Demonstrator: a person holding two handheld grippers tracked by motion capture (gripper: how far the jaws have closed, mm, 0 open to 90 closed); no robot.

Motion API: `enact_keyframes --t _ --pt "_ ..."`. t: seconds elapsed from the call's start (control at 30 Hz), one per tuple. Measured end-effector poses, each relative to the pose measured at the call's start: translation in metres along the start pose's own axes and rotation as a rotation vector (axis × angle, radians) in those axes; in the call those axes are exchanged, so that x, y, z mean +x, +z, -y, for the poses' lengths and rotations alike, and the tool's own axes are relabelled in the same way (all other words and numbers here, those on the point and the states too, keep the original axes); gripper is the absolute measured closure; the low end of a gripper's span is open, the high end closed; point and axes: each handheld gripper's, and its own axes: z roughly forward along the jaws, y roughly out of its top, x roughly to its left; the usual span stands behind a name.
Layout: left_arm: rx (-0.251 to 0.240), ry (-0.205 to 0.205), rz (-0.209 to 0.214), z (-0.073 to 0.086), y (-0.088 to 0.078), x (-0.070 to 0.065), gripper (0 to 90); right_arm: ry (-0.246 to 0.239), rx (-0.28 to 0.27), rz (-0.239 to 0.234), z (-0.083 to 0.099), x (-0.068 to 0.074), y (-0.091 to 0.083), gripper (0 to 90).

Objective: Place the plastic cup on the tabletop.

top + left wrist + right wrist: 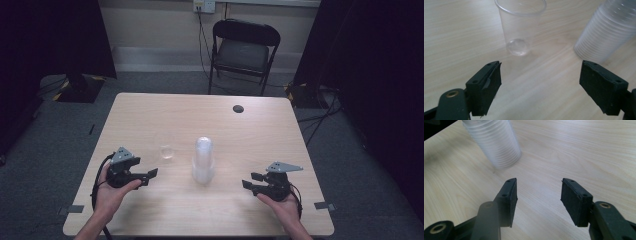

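A single clear plastic cup (pixel 164 146) stands upright on the wooden table (pixel 150 110), left of centre. Beside it, at the middle, a stack of clear cups (pixel 203 159) stands upside down. My left gripper (pixel 150 176) rests in a hand at the front left, a short way in front of the single cup, open and empty. The left gripper view has the single cup (pixel 519 27) ahead between the jaws and the stack (pixel 607 30) at the right. My right gripper (pixel 251 180) sits at the front right, open and empty, pointing toward the stack (pixel 494 141).
A small dark round hole (pixel 238 108) sits in the table near its far edge. A black folding chair (pixel 242 52) stands beyond the table. Cables run across the grey floor at the right.
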Motion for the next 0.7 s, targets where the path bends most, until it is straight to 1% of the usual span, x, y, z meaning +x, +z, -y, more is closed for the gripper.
enact_keyframes --t 0.03,0.13,0.23,0.3,0.33,0.4,0.47,0.53,0.57,0.6,0.63,0.67,0.7 --pt "0.006 0.010 0.001 0.003 -0.002 -0.003 17.6 0.002 0.001 0.002 0.000 -0.001 0.000 47.1" --pt "0.028 -0.009 0.016 0.009 -0.009 -0.012 17.6 0.002 -0.004 0.008 0.000 -0.002 -0.001 46.9" --pt "0.011 0.011 0.017 0.012 -0.017 -0.022 17.6 0.007 -0.004 0.015 0.000 -0.003 -0.001 46.9" --pt "0.012 0.007 0.018 0.016 -0.019 -0.026 17.6 0.005 -0.005 0.016 0.001 -0.003 -0.001 46.7" --pt "0.018 0.006 0.020 0.020 -0.020 -0.026 17.6 0.005 -0.006 0.018 0.001 -0.003 -0.002 46.6" --pt "0.027 0.000 0.011 0.028 -0.018 -0.027 17.6 0.001 -0.007 0.024 0.001 -0.003 -0.002 46.5" --pt "0.023 -0.001 0.004 0.036 -0.017 -0.027 18.1 0.002 -0.009 0.026 0.002 -0.004 -0.001 46.3" --pt "0.033 0.003 0.008 0.039 -0.017 -0.025 18.3 -0.001 -0.009 0.032 0.003 -0.005 -0.001 45.5" --pt "0.032 -0.003 0.001 0.041 -0.017 -0.024 18.2 0.000 -0.009 0.033 0.004 -0.005 0.000 44.8" --pt "0.038 -0.012 0.003 0.043 -0.016 -0.023 18.3 0.002 -0.008 0.036 0.004 -0.006 0.000 43.7" --pt "0.049 -0.007 0.005 0.044 -0.015 -0.023 18.3 0.002 -0.010 0.040 0.005 -0.006 0.000 42.3" --pt "0.047 0.000 -0.002 0.045 -0.015 -0.023 18.3 0.005 -0.012 0.043 0.005 -0.006 0.000 40.8" --pt "0.048 -0.004 -0.005 0.045 -0.014 -0.023 18.3 0.007 -0.011 0.048 0.005 -0.007 0.000 39.1"
